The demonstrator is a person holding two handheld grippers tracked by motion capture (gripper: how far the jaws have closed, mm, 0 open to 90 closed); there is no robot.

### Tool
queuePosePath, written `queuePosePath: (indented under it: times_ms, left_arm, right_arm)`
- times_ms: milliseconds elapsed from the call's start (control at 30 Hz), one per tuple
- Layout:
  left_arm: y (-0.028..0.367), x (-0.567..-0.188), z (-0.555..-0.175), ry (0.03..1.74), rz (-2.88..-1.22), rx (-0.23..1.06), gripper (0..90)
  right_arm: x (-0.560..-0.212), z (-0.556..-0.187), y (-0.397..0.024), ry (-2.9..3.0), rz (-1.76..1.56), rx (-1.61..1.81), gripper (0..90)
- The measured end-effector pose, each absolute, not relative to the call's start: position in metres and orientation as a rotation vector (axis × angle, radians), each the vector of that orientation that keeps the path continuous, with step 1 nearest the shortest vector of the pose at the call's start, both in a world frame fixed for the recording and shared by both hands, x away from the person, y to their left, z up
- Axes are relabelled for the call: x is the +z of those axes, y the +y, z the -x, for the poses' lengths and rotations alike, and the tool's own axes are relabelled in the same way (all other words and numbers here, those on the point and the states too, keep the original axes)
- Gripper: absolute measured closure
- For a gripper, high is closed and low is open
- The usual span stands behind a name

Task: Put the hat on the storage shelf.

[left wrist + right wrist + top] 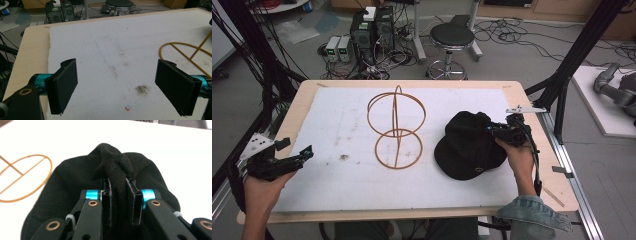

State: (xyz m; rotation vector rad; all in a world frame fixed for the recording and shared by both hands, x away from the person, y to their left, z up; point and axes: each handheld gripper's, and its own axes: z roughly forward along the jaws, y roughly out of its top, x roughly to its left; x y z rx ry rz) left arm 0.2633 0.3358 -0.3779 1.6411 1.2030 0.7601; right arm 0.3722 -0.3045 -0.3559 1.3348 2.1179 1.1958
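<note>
Right of the wire stand (396,129), the black cap (467,145) lies on the white mat (337,175), brim toward the person, crown away. The right gripper (493,131) pinches its crown fabric; the left gripper (294,150) gapes wide, well left of the stand

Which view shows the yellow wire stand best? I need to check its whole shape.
The high view: the yellow wire stand appears whole there, base ring flat on the white mat, upper ring upright. The left gripper view catches just part of its base ring at the right edge, and the right gripper view part of it beside the black cap.
</note>
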Motion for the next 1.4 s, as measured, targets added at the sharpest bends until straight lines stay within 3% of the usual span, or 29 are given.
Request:
queuePosePath:
  times_ms: [1400]
  left_arm:
    - [0.339,-0.372,-0.263,1.194,-1.626,0.762,18.7]
  right_arm:
    - [-0.254,-0.308,-0.302,1.895,-1.045,1.535,80.3]
